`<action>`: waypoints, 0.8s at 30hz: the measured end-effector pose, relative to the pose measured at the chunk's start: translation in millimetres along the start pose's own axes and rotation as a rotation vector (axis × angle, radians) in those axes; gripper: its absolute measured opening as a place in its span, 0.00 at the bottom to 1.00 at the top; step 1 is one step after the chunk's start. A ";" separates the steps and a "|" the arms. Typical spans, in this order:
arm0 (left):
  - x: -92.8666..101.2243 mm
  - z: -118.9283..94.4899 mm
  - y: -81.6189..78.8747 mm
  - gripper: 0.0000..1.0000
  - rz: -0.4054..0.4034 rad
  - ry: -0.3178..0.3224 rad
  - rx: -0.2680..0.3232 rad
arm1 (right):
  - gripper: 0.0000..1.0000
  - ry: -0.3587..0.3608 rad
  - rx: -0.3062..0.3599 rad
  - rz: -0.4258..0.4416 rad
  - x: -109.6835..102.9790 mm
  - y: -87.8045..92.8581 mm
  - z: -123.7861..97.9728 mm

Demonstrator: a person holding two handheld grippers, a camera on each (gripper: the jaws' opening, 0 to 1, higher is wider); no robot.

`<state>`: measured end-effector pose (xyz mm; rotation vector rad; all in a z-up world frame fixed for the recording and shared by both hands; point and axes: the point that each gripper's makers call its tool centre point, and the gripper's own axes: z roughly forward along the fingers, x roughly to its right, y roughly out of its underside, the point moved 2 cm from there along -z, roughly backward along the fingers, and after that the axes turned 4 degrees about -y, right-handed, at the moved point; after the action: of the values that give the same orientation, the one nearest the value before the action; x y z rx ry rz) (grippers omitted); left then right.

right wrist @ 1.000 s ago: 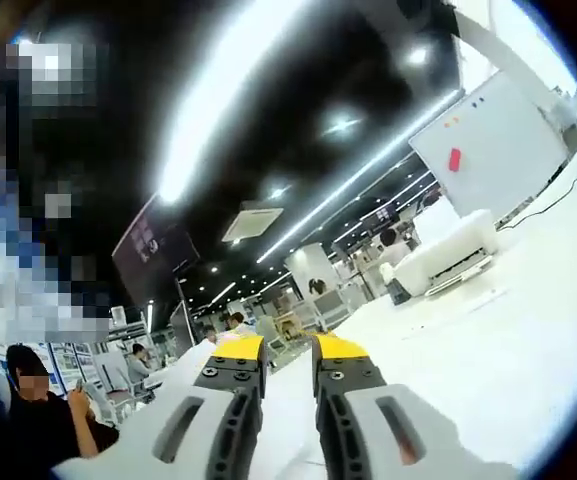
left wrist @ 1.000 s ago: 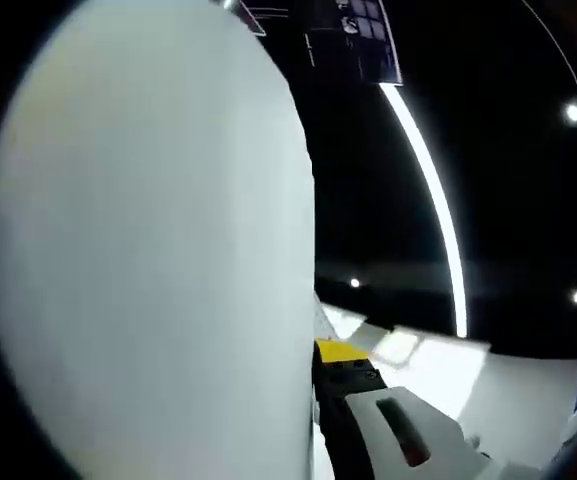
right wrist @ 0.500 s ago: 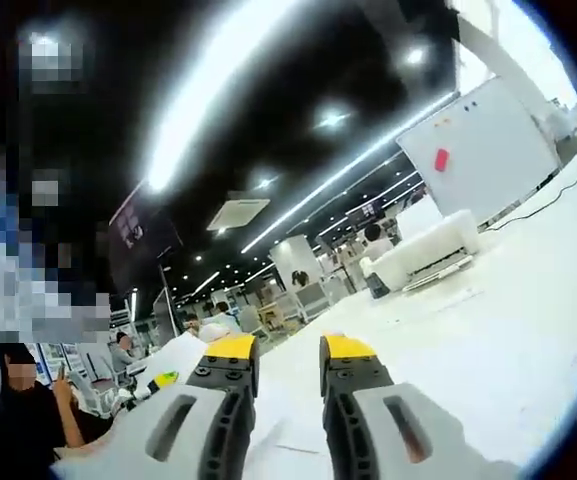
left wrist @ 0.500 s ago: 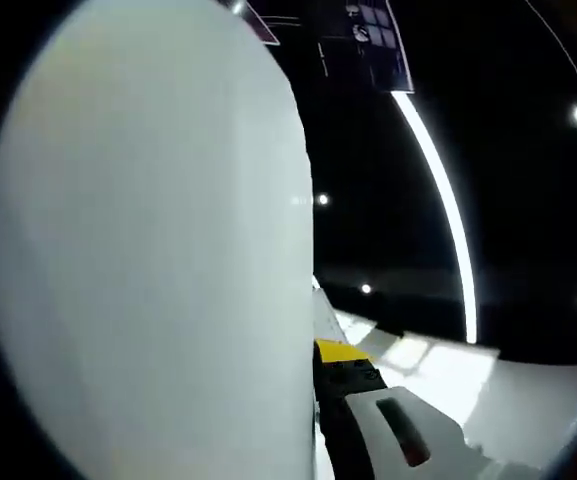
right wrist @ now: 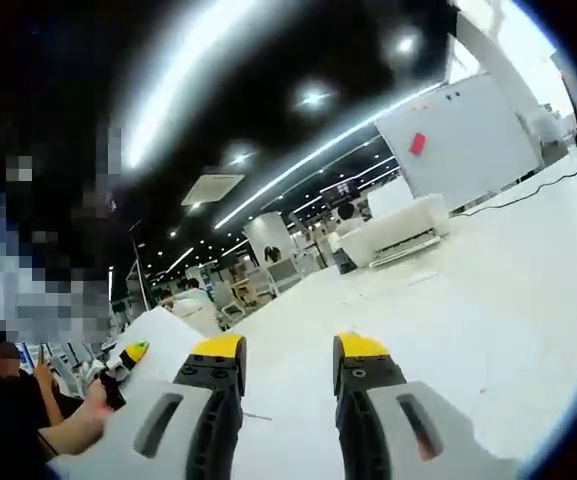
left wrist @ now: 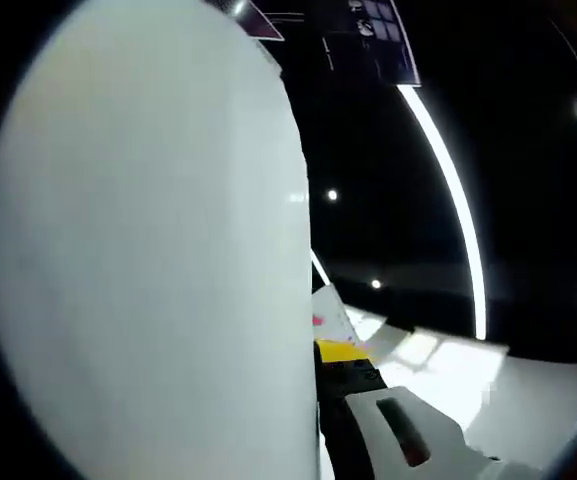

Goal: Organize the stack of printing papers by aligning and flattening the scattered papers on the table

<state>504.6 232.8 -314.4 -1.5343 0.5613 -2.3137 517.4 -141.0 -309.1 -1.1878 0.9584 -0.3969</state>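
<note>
In the left gripper view, a large white sheet of printing paper stands very close to the lens and covers the left half of the scene, its straight edge running down just beside the left gripper. One of this gripper's grey, yellow-tipped fingers shows to the right of that edge; the other is hidden behind the sheet, and the paper appears pinched between them, though the hidden side cannot be confirmed. Beyond lie a dark ceiling with a long white strip light and a pale desk surface at far right. In the right gripper view, the right gripper points over the wide white desk, its two yellow-tipped fingers spread apart with nothing between them. To the near left, the left gripper holds the white paper. A white board with a red mark stands far right.
</note>
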 end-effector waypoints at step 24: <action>-20.3 -9.7 4.0 0.06 0.060 -0.105 -0.025 | 0.55 0.178 -0.217 -0.111 74.2 36.3 -1.9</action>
<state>503.4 240.1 -336.0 -1.6168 0.6029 -2.1758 550.2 -181.7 -373.0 -1.4253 1.1128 -0.5028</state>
